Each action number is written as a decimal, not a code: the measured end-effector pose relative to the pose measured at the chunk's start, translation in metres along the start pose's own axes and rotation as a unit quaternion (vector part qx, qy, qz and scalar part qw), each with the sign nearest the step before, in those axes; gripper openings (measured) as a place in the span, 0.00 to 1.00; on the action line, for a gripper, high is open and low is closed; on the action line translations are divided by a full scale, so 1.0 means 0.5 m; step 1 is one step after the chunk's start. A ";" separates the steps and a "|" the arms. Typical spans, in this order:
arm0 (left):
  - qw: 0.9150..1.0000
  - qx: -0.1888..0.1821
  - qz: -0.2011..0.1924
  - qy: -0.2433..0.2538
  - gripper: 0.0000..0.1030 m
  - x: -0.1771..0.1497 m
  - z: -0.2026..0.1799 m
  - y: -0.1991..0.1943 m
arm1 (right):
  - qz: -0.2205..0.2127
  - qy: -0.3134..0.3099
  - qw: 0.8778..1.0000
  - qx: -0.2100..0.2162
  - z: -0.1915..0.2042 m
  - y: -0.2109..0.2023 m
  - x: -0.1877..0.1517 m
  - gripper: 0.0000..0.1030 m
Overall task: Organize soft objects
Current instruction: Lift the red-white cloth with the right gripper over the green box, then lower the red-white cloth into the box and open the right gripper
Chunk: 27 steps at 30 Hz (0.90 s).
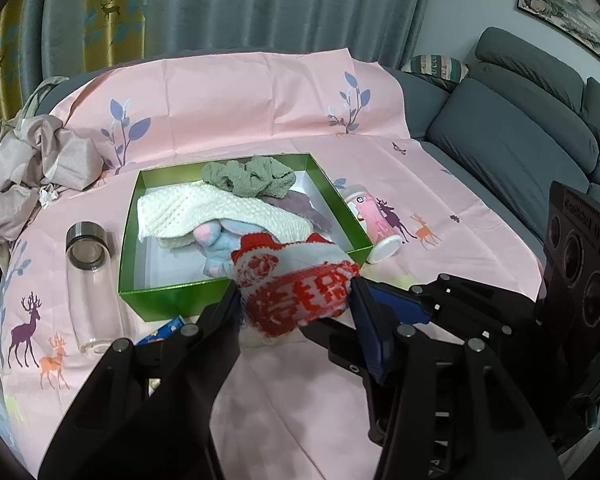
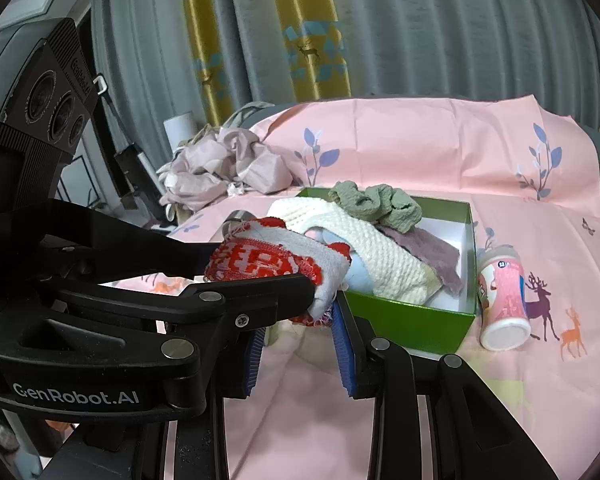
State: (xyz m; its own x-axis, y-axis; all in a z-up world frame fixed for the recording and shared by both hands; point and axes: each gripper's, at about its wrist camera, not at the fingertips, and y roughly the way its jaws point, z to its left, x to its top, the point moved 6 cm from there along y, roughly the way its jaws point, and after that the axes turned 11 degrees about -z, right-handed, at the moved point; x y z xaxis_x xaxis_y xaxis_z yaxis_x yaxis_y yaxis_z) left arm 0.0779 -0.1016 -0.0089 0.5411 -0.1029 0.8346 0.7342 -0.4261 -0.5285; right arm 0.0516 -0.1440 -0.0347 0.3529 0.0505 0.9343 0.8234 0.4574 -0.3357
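A red-and-white knitted piece [image 1: 296, 292] hangs just above the near wall of the green box [image 1: 172, 298], and my left gripper [image 1: 294, 285] is shut on it. Inside the box lie a white knitted cloth [image 1: 220, 208], a green ruffled cloth [image 1: 248, 174], a purple cloth [image 1: 300, 204] and a blue plush [image 1: 220, 244]. In the right wrist view the left gripper [image 2: 260, 268] crosses in front with the knit [image 2: 260, 264]. The knit's lower end dangles between the tips of my right gripper [image 2: 300, 320]. Its blue pads [image 2: 344, 344] stand apart, so it is open.
A glass bottle [image 1: 86, 264] lies left of the box and a pink can [image 1: 374, 220] lies right of it. A blue packet [image 1: 164, 330] peeks out by the box's near wall. Crumpled cloth [image 1: 28, 160] sits at the far left. A grey sofa [image 1: 520, 140] runs along the right.
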 end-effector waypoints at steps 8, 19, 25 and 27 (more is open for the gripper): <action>1.000 0.000 0.000 0.019 0.50 0.024 0.004 0.029 | -0.006 0.003 1.000 -0.005 -0.021 0.023 0.015 0.33; 0.999 0.006 -0.011 0.030 0.50 0.080 0.033 0.082 | -0.021 0.002 1.000 -0.011 -0.051 0.078 0.059 0.33; 0.999 0.011 -0.009 0.030 0.50 0.106 0.054 0.129 | -0.022 0.006 1.000 -0.012 -0.078 0.123 0.078 0.33; 0.999 0.014 -0.004 0.030 0.50 0.109 0.061 0.145 | -0.021 0.007 1.000 -0.012 -0.086 0.138 0.080 0.33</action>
State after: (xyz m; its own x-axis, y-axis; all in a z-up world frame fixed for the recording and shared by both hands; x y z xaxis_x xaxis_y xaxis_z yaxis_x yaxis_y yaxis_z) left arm 0.1730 -0.1106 -0.0062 0.5098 -0.1541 0.8464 0.7500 -0.4025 -0.5250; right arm 0.1418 -0.1484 -0.0257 0.3227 0.0195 0.9463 0.8485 0.4371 -0.2983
